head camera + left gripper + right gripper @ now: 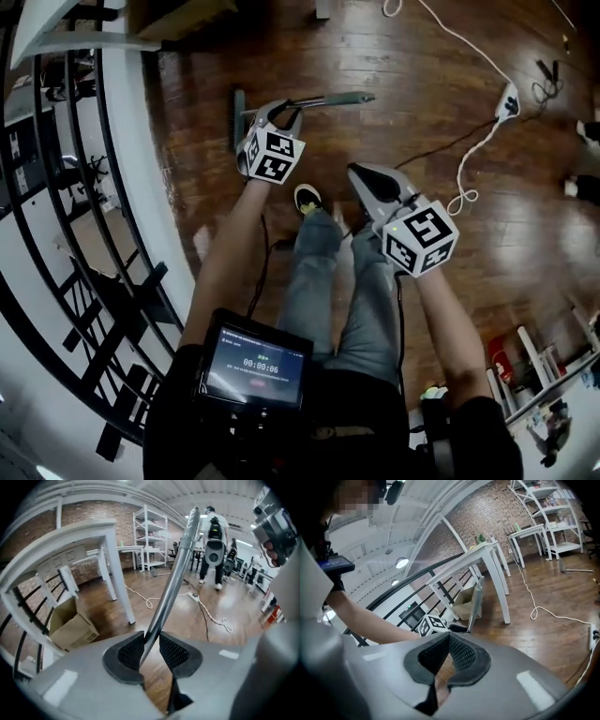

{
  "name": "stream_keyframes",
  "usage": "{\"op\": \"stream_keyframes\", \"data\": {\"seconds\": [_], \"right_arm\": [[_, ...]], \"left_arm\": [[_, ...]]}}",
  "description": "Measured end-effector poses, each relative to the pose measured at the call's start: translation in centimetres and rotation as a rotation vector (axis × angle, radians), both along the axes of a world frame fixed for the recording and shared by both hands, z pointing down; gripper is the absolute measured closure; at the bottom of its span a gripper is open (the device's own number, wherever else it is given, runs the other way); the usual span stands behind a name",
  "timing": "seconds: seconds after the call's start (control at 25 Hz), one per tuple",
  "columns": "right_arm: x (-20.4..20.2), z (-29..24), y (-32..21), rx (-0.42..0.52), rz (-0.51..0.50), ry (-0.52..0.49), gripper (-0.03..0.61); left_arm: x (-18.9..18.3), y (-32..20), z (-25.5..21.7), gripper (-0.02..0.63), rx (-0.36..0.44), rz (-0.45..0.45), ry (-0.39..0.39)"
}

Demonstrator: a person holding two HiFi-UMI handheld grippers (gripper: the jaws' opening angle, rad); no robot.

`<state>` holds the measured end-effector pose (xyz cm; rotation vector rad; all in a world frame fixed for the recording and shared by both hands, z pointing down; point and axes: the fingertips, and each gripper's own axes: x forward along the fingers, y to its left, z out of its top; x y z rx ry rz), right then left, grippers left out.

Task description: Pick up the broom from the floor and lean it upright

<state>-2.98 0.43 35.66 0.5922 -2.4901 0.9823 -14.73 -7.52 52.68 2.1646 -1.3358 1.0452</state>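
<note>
Nearest to the head camera, a small black screen device (pixel 255 366) with a lit display sat on the person's chest. Below it the person's legs in blue jeans (pixel 319 272) reached down to the dark brown wooden plank floor (pixel 422 84).

The left gripper (pixel 151 644), grey with black ribbed pads, was clamped on the silver metal handle of the long broom (pixel 176 569). In its own view the pole passed between the two pads and rose away, tilted to the right, up to a thicker end. In the head view the broom was in front of the person, with its handle running from this gripper toward the right. A dark narrow bar crossed it just left of the gripper (probably the broom's head, but I could not tell for sure). In the right gripper view the handle stood up from the left gripper and leaned only a little.

The right gripper (pixel 447 637), of the same grey and black make, had its pads together at the tips, with nothing between them. It was beside the left one, apart from the broom.

A white-legged table (pixel 110 569) stood near, with a brown cardboard box (pixel 70 625) under it. A black metal railing (pixel 84 234) curved along the left. A white power strip (pixel 507 101) with its white cable lay on the floor, well apart.
</note>
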Motion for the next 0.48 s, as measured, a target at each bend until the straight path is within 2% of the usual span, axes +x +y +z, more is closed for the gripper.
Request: {"op": "stream_keyframes", "data": {"seconds": [0.28,0.48], "right_arm": [[-8.4,-2.4,-0.4,0.054,-0.095,0.008,0.575],[-11.8,-2.9,-2.8,0.062,-0.165,-0.007,0.575]], "left_arm": [[-9.3,-1.3,-5.8,0.506,0.114,-0.208,0.142],[-13.8,-4.0,-7.8,0.509,0.154,-0.352,0.245]]}}
